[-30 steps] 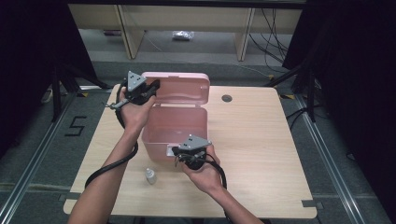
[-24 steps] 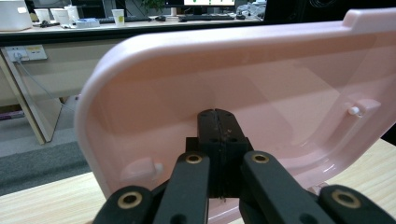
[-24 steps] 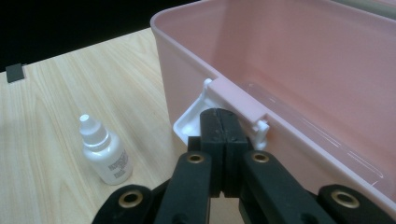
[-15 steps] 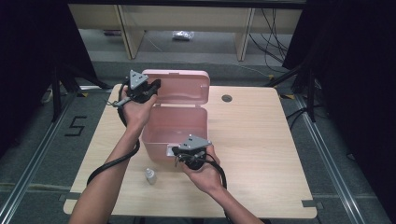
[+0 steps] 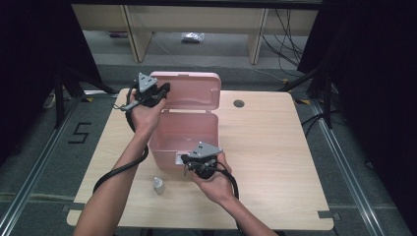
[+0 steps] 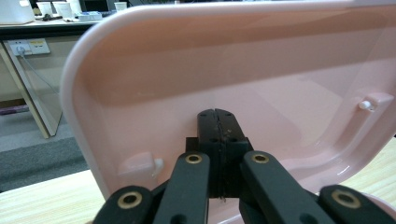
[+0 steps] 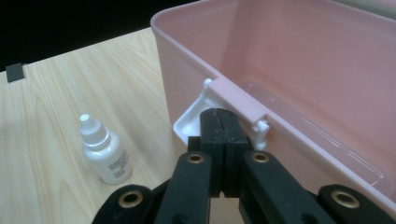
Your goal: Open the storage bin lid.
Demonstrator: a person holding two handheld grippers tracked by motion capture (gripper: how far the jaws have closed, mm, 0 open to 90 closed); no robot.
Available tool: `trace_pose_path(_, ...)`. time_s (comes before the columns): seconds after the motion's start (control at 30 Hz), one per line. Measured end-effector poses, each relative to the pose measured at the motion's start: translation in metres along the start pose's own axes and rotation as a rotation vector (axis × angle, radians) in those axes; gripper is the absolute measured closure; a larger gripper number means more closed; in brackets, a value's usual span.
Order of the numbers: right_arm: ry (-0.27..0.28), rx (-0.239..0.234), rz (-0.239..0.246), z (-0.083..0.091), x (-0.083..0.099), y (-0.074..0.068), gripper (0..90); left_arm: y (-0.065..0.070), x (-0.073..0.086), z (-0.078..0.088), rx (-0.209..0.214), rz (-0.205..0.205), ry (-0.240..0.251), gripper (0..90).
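A pink plastic box [image 5: 183, 132] stands open on the wooden table, its lid [image 5: 189, 91] raised at the back. My left gripper [image 5: 164, 89] is at the lid's left end; its jaws are shut with nothing between them. In the left gripper view its tips [image 6: 218, 114] rest against or just short of the lid's inner face [image 6: 243, 65]. My right gripper [image 5: 186, 158], also shut and empty, is at the box's front wall. Its tips [image 7: 218, 114] sit at the white latch [image 7: 194, 122] under the rim. A small white dropper bottle [image 5: 157, 185] [image 7: 103, 151] stands left of that gripper.
A round cable hole [image 5: 239, 103] lies in the table top right of the lid. Bare wood stretches right of the box to the table's right edge [image 5: 307, 162]. Shelving and cables stand on the floor behind the table.
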State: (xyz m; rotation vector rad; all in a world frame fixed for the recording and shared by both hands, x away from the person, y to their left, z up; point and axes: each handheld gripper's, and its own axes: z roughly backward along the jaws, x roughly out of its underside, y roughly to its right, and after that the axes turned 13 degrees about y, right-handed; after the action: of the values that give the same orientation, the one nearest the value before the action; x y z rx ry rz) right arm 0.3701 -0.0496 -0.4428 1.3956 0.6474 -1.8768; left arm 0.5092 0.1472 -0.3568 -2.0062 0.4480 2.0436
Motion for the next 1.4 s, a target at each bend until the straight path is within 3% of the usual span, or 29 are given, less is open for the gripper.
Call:
trace_pose_path(1.03, -0.022, -0.014, 0.015, 0.001, -0.001, 0.001, 90.0, -0.006, 0.011, -0.013, -0.022, -0.003, -0.053, 90.0)
trace_pose_path(1.07, -0.025, -0.01, -0.001, 0.001, -0.001, 0.0, 90.0, -0.006, 0.011, -0.013, -0.022, -0.004, -0.054, 90.0)
trace_pose_path(1.4, -0.02, -0.011, 0.025, 0.001, -0.002, 0.001, 90.0, -0.005, 0.015, -0.017, -0.024, -0.007, -0.07, 90.0)
